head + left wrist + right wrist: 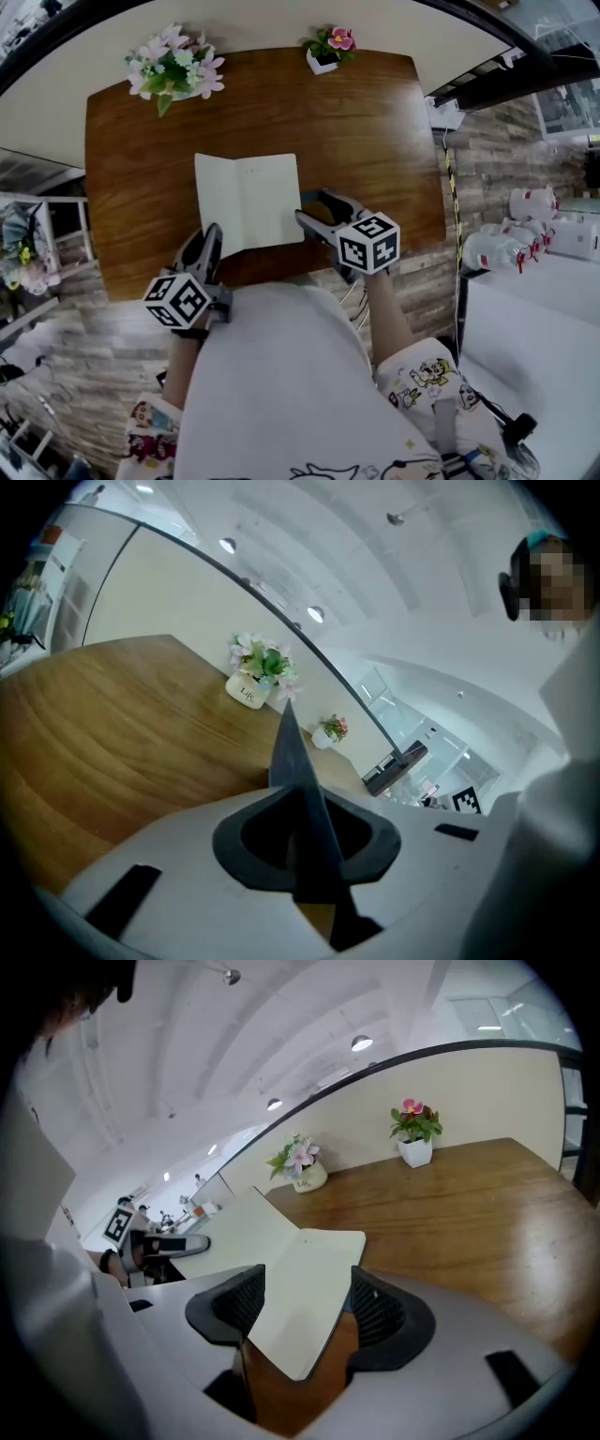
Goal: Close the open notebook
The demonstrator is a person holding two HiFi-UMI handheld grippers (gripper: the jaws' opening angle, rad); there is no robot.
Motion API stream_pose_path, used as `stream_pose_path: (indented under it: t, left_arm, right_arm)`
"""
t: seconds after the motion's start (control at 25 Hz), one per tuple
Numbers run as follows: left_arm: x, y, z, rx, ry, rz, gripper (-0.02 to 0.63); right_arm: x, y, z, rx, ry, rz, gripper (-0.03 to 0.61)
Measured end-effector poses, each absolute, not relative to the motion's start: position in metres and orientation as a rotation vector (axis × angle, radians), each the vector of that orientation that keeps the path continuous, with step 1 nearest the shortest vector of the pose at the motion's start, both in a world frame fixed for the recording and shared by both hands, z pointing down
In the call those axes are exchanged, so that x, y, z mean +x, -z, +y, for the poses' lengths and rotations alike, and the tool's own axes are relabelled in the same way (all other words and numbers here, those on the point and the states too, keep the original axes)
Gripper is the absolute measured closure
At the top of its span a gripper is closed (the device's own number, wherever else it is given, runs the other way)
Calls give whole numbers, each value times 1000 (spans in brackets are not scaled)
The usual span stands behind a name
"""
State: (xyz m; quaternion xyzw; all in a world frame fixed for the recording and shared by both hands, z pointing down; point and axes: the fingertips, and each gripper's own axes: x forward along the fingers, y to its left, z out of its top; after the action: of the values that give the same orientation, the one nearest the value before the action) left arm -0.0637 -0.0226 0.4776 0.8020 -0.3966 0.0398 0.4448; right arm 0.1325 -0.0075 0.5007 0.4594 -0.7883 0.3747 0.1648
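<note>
Cream notebook [248, 202] lies open (spine pointing away), left gripper [302, 832] fingers [234, 850] pinching its edge, right gripper [305, 1312] fingers [386, 1314] spread.

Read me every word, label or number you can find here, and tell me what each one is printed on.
"Life": on the round white ceramic pot of pink and white flowers, in the left gripper view.
Tiny marks atop the right page of the open cream notebook: too small to read.
Black-and-white squares on the two white marker cubes: patterns, no letters.
</note>
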Motion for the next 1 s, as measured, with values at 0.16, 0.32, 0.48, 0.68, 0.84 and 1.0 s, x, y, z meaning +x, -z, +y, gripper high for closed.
stream_pose_path:
  t: [0.16, 0.32, 0.48, 0.68, 0.84, 1.0]
  left_arm:
    - [-52, -472, -23, 2024, -142, -962, 566]
    - [-41, -468, -23, 2063, -186, -940, 539]
    - [-27, -466, -21, 2102, -231, -911, 496]
    - [-9, -465, -17, 2159, -287, -880, 448]
    - [6, -465, -14, 2203, -340, -869, 407]
    - [24, -468, -11, 2247, -412, -859, 356]
  right_arm:
    - [138, -487, -9, 1379, -1102, -2294, 302]
    - [146, -478, -7, 1437, -1107, -2319, 375]
    - [157, -475, -2, 1488, -1113, -2326, 437]
    - [169, -476, 5, 1529, -1135, -2316, 474]
    - [177, -477, 11, 1548, -1155, -2312, 501]
    - [185, -478, 17, 1566, -1168, -2304, 517]
